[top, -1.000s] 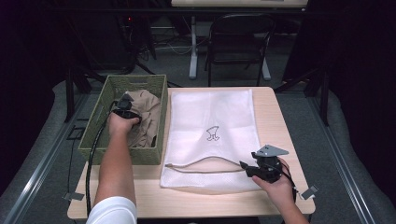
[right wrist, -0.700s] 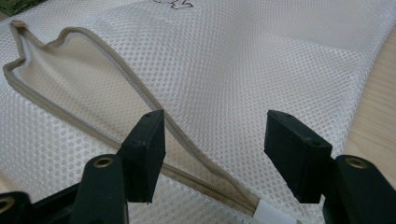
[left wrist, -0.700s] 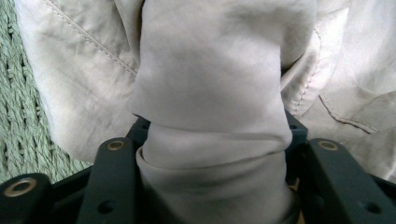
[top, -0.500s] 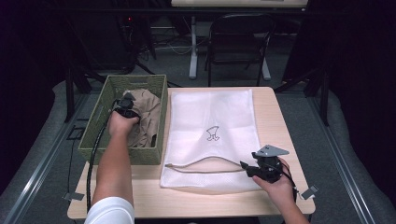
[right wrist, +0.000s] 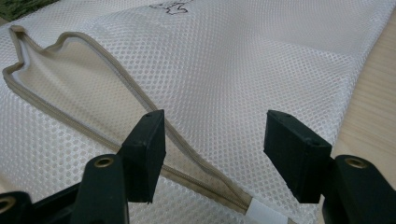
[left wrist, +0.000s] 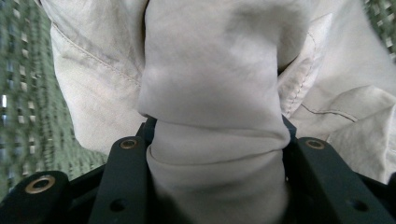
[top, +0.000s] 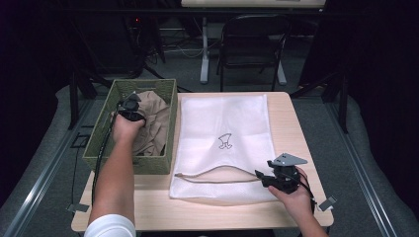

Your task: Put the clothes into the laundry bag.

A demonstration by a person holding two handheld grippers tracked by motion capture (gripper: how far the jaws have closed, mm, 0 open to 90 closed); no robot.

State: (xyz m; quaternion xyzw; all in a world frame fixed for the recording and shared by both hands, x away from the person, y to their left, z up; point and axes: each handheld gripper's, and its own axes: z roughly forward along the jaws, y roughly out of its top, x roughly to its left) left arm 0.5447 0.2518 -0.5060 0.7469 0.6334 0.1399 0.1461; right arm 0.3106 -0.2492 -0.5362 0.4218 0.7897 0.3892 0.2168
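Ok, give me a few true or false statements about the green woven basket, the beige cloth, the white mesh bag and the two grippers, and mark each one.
1. The left gripper is clamped on a fold of the beige cloth garment. True.
2. The beige garment sits in the green woven basket. True.
3. The white mesh laundry bag lies inside the basket. False: it lies flat on the wooden table, beside the basket.
4. The right gripper is shut on the bag's zip. False: its jaws stand open over the bag's corner.
5. The bag's beige-edged mouth gapes open. True.
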